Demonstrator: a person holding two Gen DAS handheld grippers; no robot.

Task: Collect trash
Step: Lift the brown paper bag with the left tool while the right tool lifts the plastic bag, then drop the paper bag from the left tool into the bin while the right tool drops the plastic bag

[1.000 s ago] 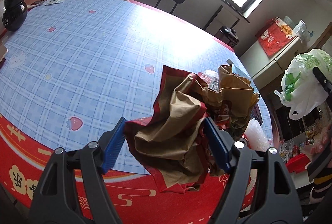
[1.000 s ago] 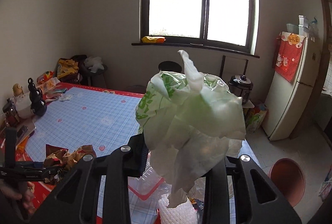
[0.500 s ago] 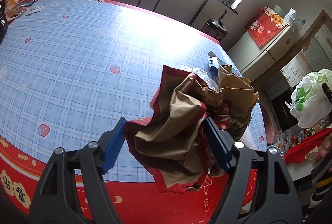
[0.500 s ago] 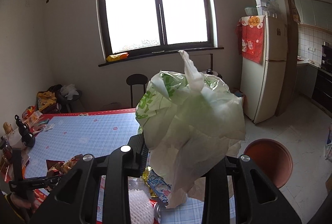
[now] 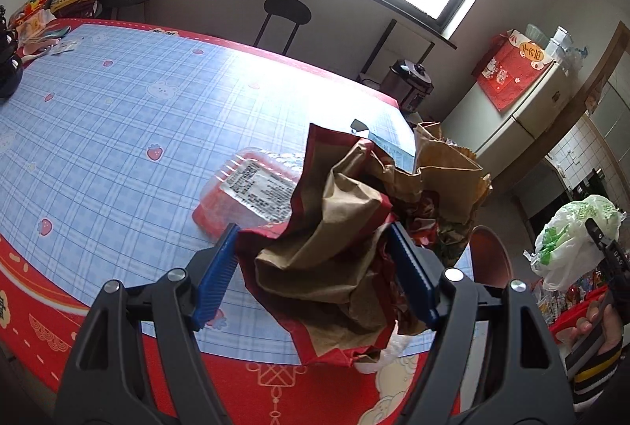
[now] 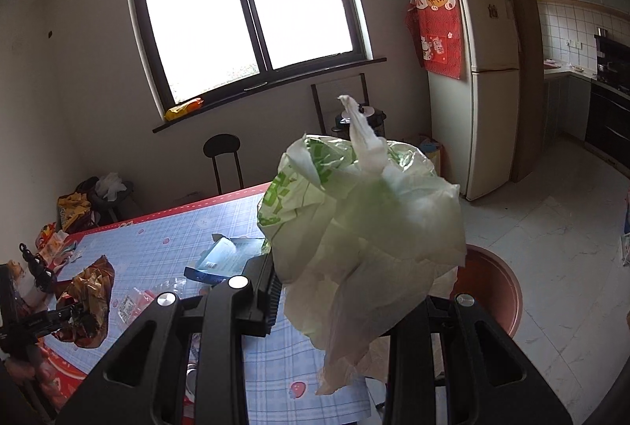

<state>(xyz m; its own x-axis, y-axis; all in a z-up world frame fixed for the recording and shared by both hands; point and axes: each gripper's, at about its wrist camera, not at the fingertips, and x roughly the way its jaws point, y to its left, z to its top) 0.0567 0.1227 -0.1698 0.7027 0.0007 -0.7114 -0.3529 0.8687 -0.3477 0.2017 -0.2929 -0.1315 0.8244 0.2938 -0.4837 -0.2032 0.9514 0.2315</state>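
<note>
Both claws have swung rightward since the earlier frames, bringing the clear plastic tray (image 5: 252, 192) and terracotta bin (image 6: 490, 289) into view. Left claw (image 5: 315, 275) pinches the crumpled brown paper bag (image 5: 346, 244) above the counter (image 5: 118, 117); right claw (image 6: 354, 295) is clamped on the white-green plastic bag (image 6: 362, 224), held up between counter edge and bin.

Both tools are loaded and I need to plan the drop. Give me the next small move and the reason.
Probably carry the right tool forward and right until it is over the brown round bin on the floor, then release. It is shut on the white and green plastic bag, and the bin sits just beyond the table edge. The left tool holds the crumpled brown paper bag and could follow.
</note>
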